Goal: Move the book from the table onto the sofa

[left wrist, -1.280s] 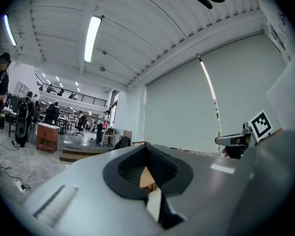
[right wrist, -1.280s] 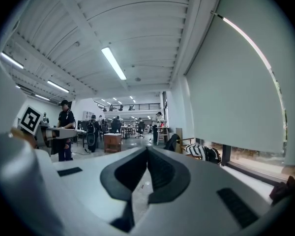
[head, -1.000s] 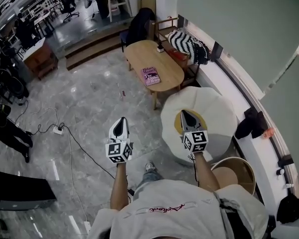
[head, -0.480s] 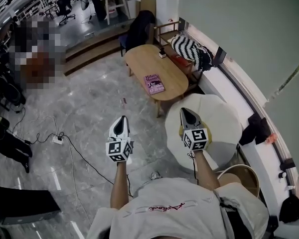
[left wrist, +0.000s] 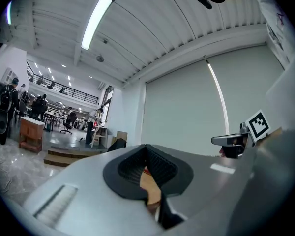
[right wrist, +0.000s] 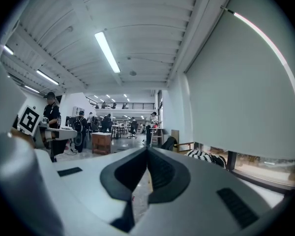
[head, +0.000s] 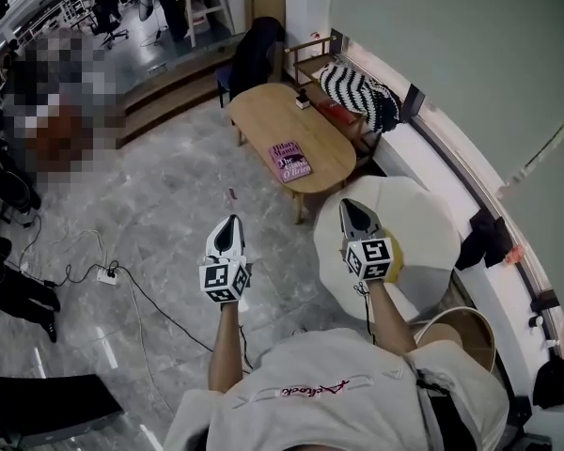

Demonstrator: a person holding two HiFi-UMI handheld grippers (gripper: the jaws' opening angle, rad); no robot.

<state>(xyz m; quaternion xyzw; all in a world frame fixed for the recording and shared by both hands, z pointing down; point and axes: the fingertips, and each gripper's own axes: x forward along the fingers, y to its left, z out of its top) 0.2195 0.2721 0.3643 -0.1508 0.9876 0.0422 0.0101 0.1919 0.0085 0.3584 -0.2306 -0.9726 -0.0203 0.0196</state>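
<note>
A purple book (head: 290,159) lies near the front end of an oval wooden table (head: 263,111) in the head view. Well short of the table, my left gripper (head: 228,227) hangs over the marble floor, shut and empty. My right gripper (head: 351,209) is level with it, over the edge of a round white seat (head: 418,219), also shut with nothing held. In the left gripper view the jaws (left wrist: 147,154) meet at their tips with a slice of the table showing behind. The right gripper view shows its jaws (right wrist: 147,156) closed. A striped cushion (head: 353,88) lies on a wooden-framed seat beyond the table.
A dark jacket hangs over a chair (head: 254,50) at the table's far end. A small dark object (head: 303,100) stands on the table. A round wooden basket (head: 461,336) is beside me on the right. Cables and a power strip (head: 106,274) lie on the floor to the left.
I have walked forward: both grippers keep their place before me while the round white seat and basket have slid back toward me. Both stay shut.
</note>
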